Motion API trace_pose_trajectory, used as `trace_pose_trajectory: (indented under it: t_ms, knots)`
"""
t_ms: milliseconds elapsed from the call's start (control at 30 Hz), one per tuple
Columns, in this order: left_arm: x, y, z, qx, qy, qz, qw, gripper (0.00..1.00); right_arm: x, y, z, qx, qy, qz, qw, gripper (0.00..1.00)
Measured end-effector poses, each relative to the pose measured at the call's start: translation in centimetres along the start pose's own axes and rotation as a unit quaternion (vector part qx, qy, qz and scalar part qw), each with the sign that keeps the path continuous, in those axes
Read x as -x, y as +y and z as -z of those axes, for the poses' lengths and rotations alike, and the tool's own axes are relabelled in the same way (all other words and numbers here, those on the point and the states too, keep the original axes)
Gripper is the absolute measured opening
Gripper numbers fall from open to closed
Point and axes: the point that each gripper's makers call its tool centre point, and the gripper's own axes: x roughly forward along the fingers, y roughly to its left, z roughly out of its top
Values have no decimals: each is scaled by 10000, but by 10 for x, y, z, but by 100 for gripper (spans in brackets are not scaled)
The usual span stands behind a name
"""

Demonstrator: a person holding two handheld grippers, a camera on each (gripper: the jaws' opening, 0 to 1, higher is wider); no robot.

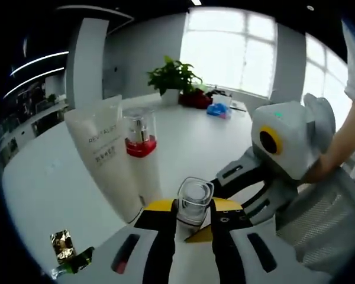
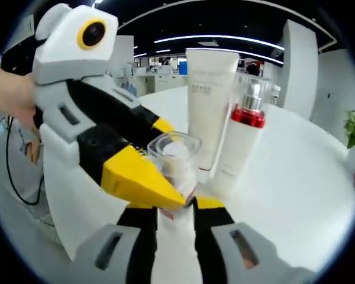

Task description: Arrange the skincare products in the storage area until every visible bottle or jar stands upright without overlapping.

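Two grippers meet on one small jar (image 1: 194, 201): in the left gripper view the left gripper (image 1: 193, 220) has its yellow-tipped jaws closed in against the jar's lower body, and the right gripper (image 1: 248, 177) reaches in from the right with its dark jaws at the jar's side. In the right gripper view the right gripper (image 2: 175, 208) has the jar (image 2: 174, 157) between its own tips, though whether its jaws actually bear on the glass I cannot tell, while the left gripper (image 2: 136, 171) comes across from the left with a yellow jaw laid over the jar's front. The step in hand appears to be settling this jar upright on the white table (image 1: 41, 177); done well, one claw should keep it steady and level, the base should sit flat before either lets go, and the release should be straight back so nothing tips it. Clear glass with thick walls and a pale inner cup, it looks upright but slippery and top-light. Just behind it stand a white tube (image 1: 106, 154), printed with grey lettering and resting on its cap end, and a white pump bottle (image 1: 141, 157) with a red collar under a clear cap, touching or nearly touching each other; the jar wants a spot near them without leaning on either. Farther off is a potted plant (image 1: 173, 77).
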Motion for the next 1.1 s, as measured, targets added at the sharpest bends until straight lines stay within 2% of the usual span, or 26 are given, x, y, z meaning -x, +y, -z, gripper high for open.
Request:
trace_pose_trajectory:
  t_ms: [300, 700, 1100]
  knots:
    - [5, 7, 7, 225, -18, -90, 9997, 25, -2, -4, 1, -17, 13, -23, 10000, 23]
    - [26, 20, 22, 697, -47, -415, 9967, 35, -8, -26, 0, -47, 33, 160, 9999, 23]
    - [39, 3, 52, 1005, 112, -401, 9941, 40, -15, -45, -3, 37, 88, 202, 9998, 23]
